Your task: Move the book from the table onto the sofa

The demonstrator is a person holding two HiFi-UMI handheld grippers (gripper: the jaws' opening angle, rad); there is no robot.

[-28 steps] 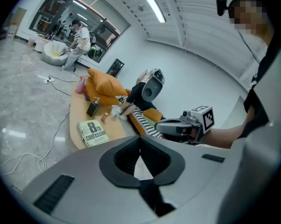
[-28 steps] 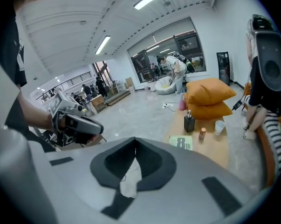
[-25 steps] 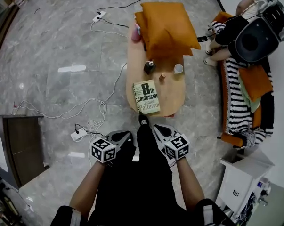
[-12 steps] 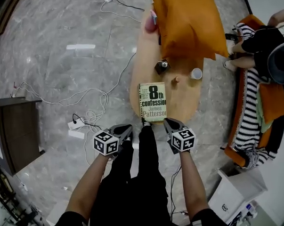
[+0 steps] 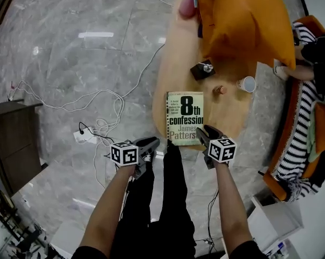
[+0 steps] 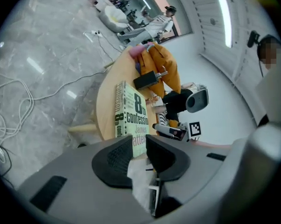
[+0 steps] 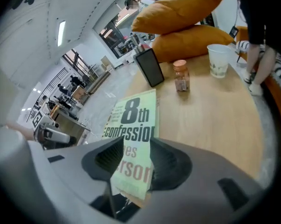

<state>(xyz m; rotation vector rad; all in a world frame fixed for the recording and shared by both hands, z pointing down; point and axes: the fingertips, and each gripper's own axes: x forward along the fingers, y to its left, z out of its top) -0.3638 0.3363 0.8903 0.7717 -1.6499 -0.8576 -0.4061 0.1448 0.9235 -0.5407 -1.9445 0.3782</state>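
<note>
The book (image 5: 185, 117), pale green with "8th confession" on its cover, lies flat at the near end of the oval wooden table (image 5: 232, 112). My right gripper (image 5: 201, 131) hovers over the book's near right corner. Its jaws have just been opening and stand apart, with the book's (image 7: 133, 120) lower edge seen in the gap under them, untouched. My left gripper (image 5: 151, 143) is left of the table's near end, off the book (image 6: 131, 111). Its jaws have also just been opening; a narrow gap shows and nothing is between them. The orange sofa (image 5: 297, 139) runs along the right.
Two orange cushions (image 5: 243, 20), a black box (image 5: 203, 70), a small bottle (image 5: 220, 90) and a paper cup (image 5: 247, 83) sit on the table's far part. A person (image 5: 316, 53) sits on the sofa. Cables and a power strip (image 5: 87, 136) lie on the floor at left.
Both grippers have come down and forward to the table's near end. Their jaws, shut before, now stand apart. The book has not moved.
</note>
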